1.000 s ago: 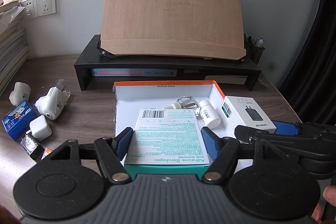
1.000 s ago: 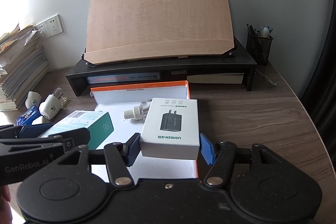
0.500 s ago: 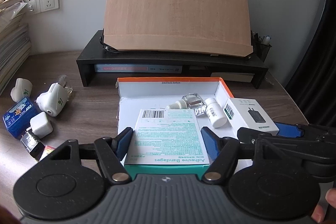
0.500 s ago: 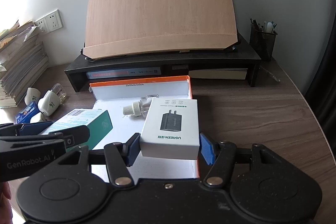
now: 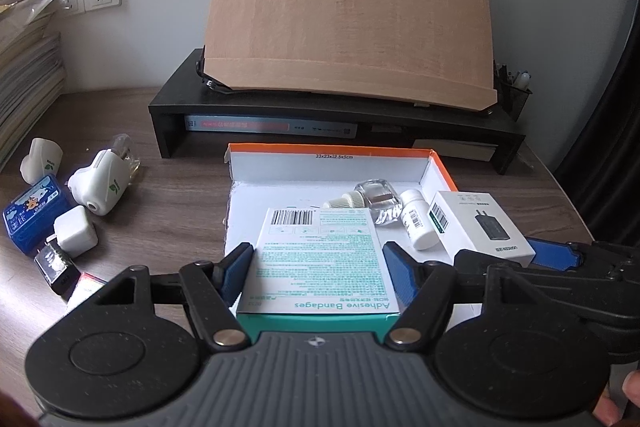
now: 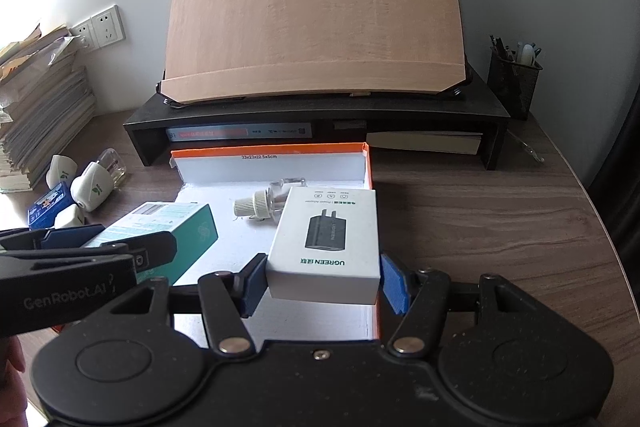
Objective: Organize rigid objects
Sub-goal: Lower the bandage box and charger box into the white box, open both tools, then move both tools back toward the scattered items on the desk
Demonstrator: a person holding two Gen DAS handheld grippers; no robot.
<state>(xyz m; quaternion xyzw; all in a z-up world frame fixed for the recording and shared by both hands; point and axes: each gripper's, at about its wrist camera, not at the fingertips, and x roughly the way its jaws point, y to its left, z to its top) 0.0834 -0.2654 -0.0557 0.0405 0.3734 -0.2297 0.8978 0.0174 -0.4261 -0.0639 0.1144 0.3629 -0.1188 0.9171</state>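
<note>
both jaws clamped: left gripper (image 5: 318,269) on teal bandage box (image 5: 320,259), right gripper (image 6: 322,277) on white charger box (image 6: 326,243) | glass bottle (image 5: 376,197), pill bottle (image 5: 416,225) crowding the orange tray (image 5: 328,149) | chargers (image 5: 98,183) loose on the desk (image 6: 480,211)

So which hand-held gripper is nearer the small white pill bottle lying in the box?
Right. The right hand-held gripper, holding the white charger box, sits just beside the small white pill bottle; the left hand-held gripper, clamping the teal bandage box, is farther left.
</note>
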